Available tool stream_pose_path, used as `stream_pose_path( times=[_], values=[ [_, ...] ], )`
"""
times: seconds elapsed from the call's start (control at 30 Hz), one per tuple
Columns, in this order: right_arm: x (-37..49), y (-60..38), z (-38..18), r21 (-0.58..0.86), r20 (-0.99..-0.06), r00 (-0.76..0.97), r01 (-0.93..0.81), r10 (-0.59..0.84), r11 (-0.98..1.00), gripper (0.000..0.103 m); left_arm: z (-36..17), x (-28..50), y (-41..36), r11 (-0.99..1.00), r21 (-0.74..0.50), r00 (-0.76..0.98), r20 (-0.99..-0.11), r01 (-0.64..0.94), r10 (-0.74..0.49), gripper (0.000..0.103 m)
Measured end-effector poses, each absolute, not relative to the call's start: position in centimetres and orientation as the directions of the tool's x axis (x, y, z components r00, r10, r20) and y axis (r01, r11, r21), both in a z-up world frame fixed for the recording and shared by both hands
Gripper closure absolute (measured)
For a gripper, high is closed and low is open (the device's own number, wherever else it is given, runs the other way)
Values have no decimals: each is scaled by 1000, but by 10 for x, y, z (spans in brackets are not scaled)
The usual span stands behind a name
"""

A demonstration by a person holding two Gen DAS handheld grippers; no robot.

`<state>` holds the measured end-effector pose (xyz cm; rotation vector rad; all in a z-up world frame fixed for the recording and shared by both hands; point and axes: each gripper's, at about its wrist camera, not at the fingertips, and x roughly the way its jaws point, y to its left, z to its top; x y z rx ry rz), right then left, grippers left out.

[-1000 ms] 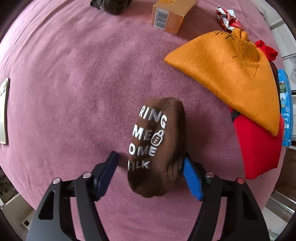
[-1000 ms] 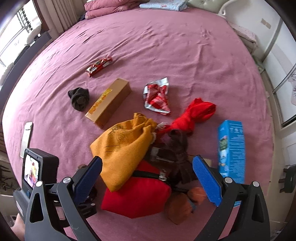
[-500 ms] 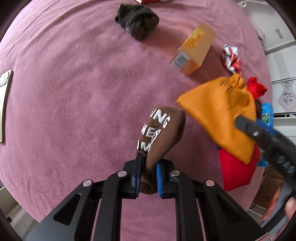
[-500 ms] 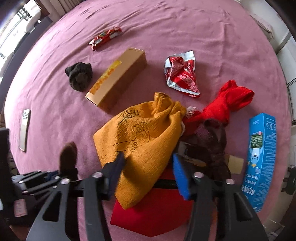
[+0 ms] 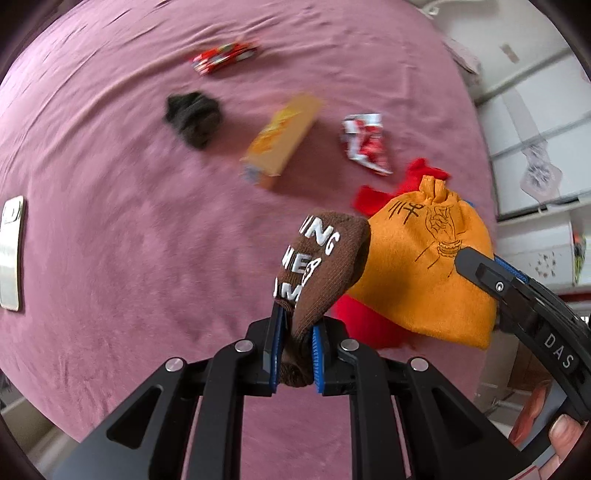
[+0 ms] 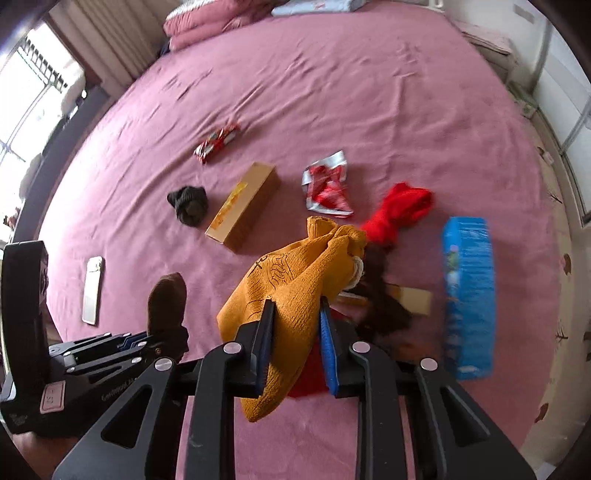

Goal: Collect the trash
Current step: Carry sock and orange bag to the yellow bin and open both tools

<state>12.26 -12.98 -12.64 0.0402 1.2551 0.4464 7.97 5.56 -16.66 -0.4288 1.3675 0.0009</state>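
My left gripper [image 5: 294, 328] is shut on a brown sock with white lettering [image 5: 321, 258], lifted off the pink bed; the right wrist view shows that sock [image 6: 166, 302] at lower left. My right gripper [image 6: 295, 325] is shut on an orange drawstring pouch [image 6: 291, 280], raised above a red cloth; the left wrist view has the pouch [image 5: 424, 266] at right. On the bed lie a red snack wrapper [image 6: 218, 142], a torn red-and-silver wrapper [image 6: 327, 184], a tan carton [image 6: 243, 206] and a blue carton [image 6: 469, 291].
A dark balled sock [image 6: 188, 203], a red garment [image 6: 402, 210], a dark brown cloth [image 6: 384, 299] and a phone [image 6: 92, 290] lie on the pink bedspread [image 6: 332, 74]. Pillows [image 6: 214, 22] sit at the far end. A window [image 6: 26, 85] is at left.
My left gripper closed on the brown sock and lifted it. My right gripper closed on the orange pouch and raised it off the red cloth.
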Motion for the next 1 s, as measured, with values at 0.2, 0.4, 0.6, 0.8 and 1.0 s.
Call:
stream_pose_path(
  times=[0.2,0.4,0.6,0.8,1.0],
  values=[
    [98,-201,-105,262,-901,298,-209,317,942,80,-147,85,-9,936,-320,220,-933,-145,-285,90],
    [75,-285,-99,249,-902,340,-90,264,964,80,-136,89,-90,941,-338,196,-924,-21,-328,89],
    [47,-377,-104,231,-908,368,36,202,972,80,-141,90,-188,929,-358,132,-920,95,-368,89],
    [24,-476,-117,206,-920,368,161,135,965,80,-156,86,-294,903,-388,51,-914,185,-403,89],
    [2,-563,-139,176,-936,344,276,74,945,80,-172,84,-394,872,-409,-18,-907,270,-421,89]
  ],
)
